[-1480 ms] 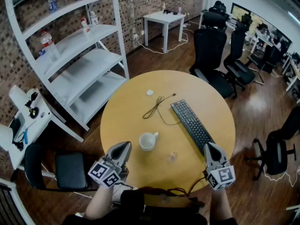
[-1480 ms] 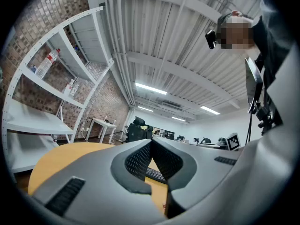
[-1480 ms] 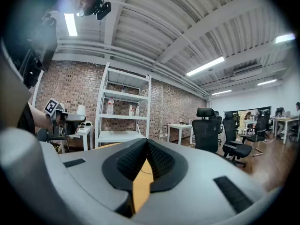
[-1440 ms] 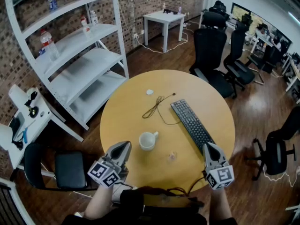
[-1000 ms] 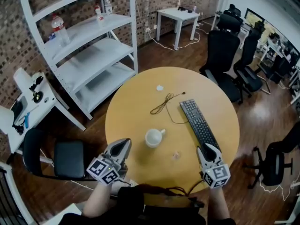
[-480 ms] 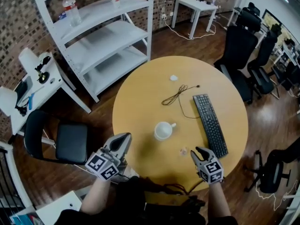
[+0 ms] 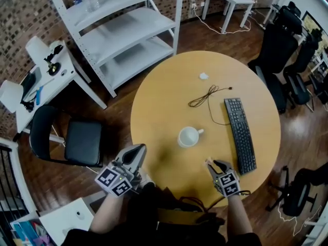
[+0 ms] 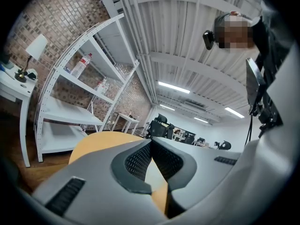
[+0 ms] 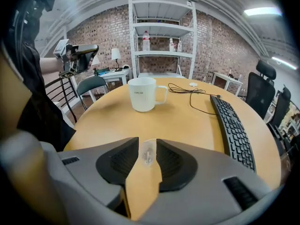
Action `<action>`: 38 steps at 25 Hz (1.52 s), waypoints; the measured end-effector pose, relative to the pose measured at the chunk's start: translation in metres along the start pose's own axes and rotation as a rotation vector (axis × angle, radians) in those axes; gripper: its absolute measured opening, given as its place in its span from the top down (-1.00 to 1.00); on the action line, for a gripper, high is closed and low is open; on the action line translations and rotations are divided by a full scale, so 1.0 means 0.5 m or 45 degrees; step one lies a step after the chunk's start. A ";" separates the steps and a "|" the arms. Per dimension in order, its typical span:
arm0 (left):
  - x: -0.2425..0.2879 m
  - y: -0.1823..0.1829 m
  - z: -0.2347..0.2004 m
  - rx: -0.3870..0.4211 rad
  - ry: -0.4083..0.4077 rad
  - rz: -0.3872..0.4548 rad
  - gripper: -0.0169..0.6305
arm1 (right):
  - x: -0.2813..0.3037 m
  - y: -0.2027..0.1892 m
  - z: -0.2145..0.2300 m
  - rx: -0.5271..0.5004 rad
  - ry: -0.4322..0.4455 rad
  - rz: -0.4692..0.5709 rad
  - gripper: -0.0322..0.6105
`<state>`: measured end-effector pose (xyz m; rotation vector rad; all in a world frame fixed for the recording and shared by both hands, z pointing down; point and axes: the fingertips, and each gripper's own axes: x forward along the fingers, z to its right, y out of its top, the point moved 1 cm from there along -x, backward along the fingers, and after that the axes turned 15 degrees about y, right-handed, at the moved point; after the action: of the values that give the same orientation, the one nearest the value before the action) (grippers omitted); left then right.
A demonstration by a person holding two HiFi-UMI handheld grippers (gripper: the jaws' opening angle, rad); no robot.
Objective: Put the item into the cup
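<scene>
A white cup (image 7: pixel 188 136) stands upright near the middle of the round wooden table (image 7: pixel 159 101); it also shows in the right gripper view (image 9: pixel 143 93), handle to the right. The item (image 9: pixel 148 154) is small and clear and lies on the table between the fingers of my right gripper (image 9: pixel 147 143), whose jaws stand a little apart on either side of it. In the head view that right gripper (image 7: pixel 214 163) sits at the table's front, just right of and nearer than the cup. My left gripper (image 7: pixel 137 150) hangs off the table's front left edge, jaws together at the tips and nothing in them.
A black keyboard (image 7: pixel 241 135) lies right of the cup, a thin dark cable (image 7: pixel 205 95) and a small white lump (image 7: pixel 203 76) beyond it. A black chair (image 7: pixel 77 140) stands left of the table, white shelving (image 7: pixel 123 24) behind, office chairs (image 7: pixel 287 35) at right.
My right gripper has moved left up to the item and its jaws have parted around it. The head view has swung. The left gripper has held its place.
</scene>
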<state>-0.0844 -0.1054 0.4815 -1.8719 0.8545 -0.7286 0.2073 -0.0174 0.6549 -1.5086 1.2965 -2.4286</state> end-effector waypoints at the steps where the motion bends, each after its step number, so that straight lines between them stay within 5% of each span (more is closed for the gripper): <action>1: -0.004 -0.003 0.000 -0.002 0.006 -0.005 0.94 | 0.004 -0.001 0.000 -0.009 0.005 -0.012 0.52; 5: -0.019 -0.008 -0.002 0.010 0.036 -0.016 0.94 | 0.012 -0.008 0.000 -0.056 -0.006 -0.073 0.58; 7: -0.023 -0.012 -0.010 0.001 0.038 -0.024 0.94 | 0.017 -0.006 0.002 -0.070 -0.031 -0.095 0.87; 17: -0.002 0.003 0.002 0.021 -0.005 -0.003 0.94 | -0.013 0.027 0.011 -0.059 -0.076 -0.018 0.87; 27: 0.012 0.049 -0.017 0.064 -0.009 0.088 0.94 | -0.089 0.237 0.043 -0.247 -0.188 0.188 0.87; 33: -0.028 0.074 -0.077 0.021 0.085 0.175 0.94 | -0.060 0.360 0.008 -0.366 -0.130 0.281 0.87; 38: -0.070 0.069 -0.105 0.002 0.157 0.176 0.94 | -0.011 0.389 -0.002 -0.314 -0.047 0.306 0.87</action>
<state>-0.1540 -0.1150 0.4669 -1.7611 1.0507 -0.7634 0.1328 -0.1425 0.5260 -1.3408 1.7107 -2.1493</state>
